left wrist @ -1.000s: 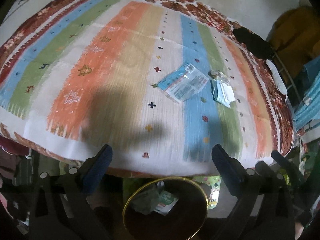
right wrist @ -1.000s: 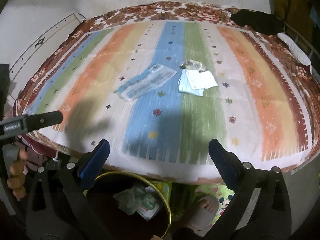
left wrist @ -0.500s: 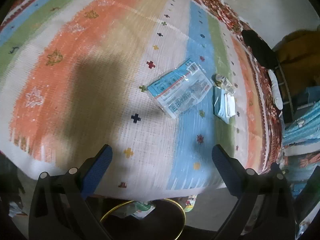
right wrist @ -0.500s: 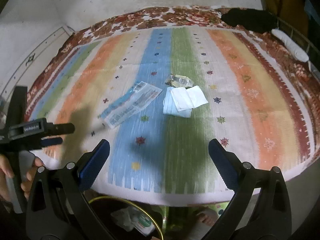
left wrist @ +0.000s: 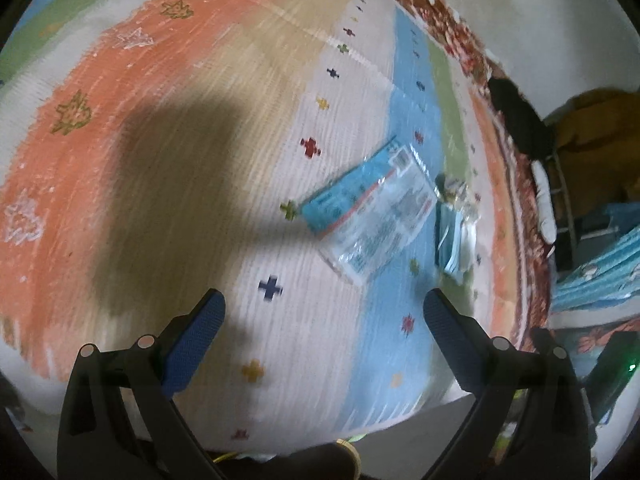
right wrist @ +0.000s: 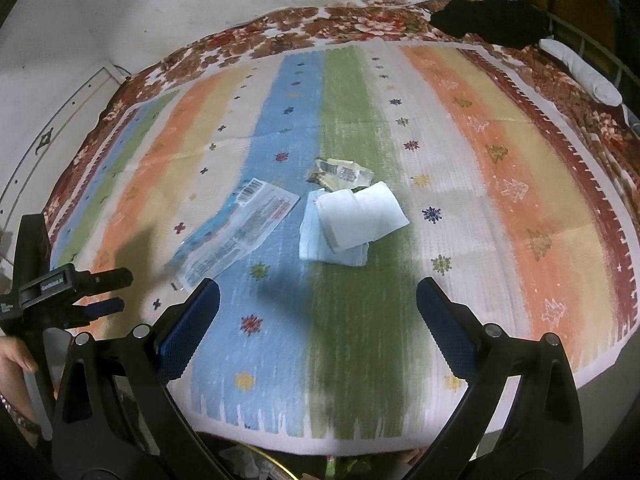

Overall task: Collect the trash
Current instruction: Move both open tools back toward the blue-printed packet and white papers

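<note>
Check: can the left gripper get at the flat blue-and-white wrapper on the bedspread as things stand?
Probably yes. The left gripper is open and empty, and the wrapper lies flat ahead, slightly right, with only bare bedspread between. The folded tissue sits beyond it, not in the path.

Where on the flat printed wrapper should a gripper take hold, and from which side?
Grip the flat printed wrapper at its near corner, coming low from the bed's front edge. It lies flat on the striped cover, so only an edge gives purchase; the left gripper is probably best placed.
</note>
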Motion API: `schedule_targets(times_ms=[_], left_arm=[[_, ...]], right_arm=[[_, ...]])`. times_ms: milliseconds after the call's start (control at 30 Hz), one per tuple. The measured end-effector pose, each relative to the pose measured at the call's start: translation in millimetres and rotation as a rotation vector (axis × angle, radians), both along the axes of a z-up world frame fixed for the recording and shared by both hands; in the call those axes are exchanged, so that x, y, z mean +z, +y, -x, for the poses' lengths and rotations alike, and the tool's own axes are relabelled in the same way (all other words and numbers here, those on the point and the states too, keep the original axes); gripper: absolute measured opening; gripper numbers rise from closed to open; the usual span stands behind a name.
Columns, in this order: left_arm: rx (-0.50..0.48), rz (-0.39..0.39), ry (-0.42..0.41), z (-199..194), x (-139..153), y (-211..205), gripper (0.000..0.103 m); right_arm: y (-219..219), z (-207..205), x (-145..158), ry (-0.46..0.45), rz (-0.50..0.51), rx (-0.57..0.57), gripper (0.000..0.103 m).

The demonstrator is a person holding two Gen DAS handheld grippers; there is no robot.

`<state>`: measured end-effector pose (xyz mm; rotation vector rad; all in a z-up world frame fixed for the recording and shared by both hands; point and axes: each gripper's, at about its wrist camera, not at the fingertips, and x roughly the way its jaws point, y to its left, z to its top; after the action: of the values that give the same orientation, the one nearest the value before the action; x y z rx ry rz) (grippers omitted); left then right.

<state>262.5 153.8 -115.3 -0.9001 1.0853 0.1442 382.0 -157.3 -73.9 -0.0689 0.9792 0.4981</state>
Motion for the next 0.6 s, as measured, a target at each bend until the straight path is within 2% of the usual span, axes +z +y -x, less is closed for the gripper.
schedule_targets(times_ms=[167, 400, 600], left_arm=[[0.028, 0.035, -0.052, -11.1, -10.1, 5.8, 0.097], [-0.025, 0.026, -0.056, -29.5, -29.4, -1.5, 0.097], [-0.026, 0.014, -0.145, -34.5, -39.5, -2.5, 0.097]], right_arm=[[3.3, -17.7, -9.9, 0.003, -0.001, -0.009, 0.093], [16.2, -36.9, -26.0, 0.055, -0.009, -0.004, 0.09], [26.1, -50.6, -42.7, 0.062, 0.029, 0.002, 0.089]])
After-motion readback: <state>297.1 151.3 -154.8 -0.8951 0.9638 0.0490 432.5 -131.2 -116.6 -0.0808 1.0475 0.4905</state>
